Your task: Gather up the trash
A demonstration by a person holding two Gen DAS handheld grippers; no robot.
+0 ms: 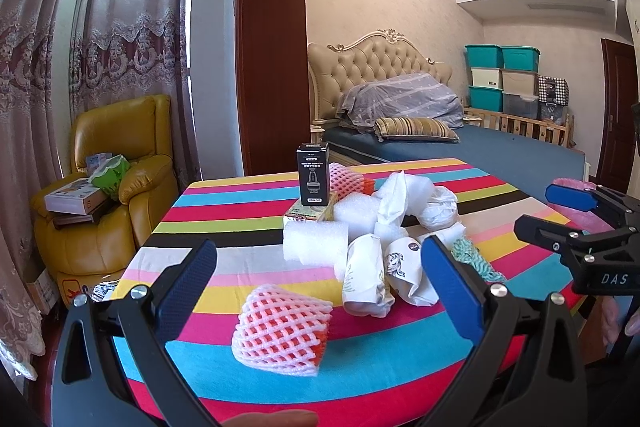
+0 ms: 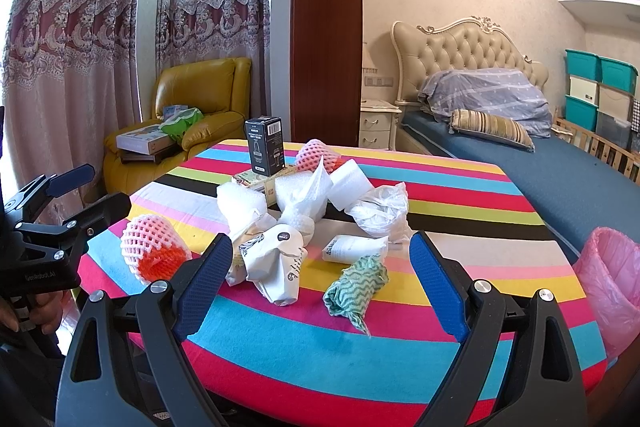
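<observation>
My left gripper (image 1: 320, 289) and right gripper (image 2: 320, 281) both gape apart, empty, above the near edge of the striped table (image 2: 460, 195); crumpled white paper trash (image 2: 280, 259) lies piled mid-table, pink-lined bin (image 2: 612, 279) far right

A heap of trash is gathered on the middle of the table (image 2: 460, 195). At the back of the heap a box (image 2: 264, 146) is stood upright on a flat carton (image 2: 256, 180), with a foam net (image 2: 318, 155) just to its right. Foam rolls (image 2: 240, 201) and a plastic bag (image 2: 382, 209) are piled before these. Nearer the front, crumpled paper cups (image 2: 276, 267) are laid, and a cloth (image 2: 354, 285) is placed to their right. Another foam net (image 2: 152, 251) is set apart at the left of the heap. A lined bin (image 2: 614, 279) is placed off the table's right edge. Behind the table, an armchair (image 2: 200, 107) is seen to the left and a bed (image 2: 560, 167) to the right, with storage bins (image 2: 600, 95) stacked beyond the bed.
</observation>
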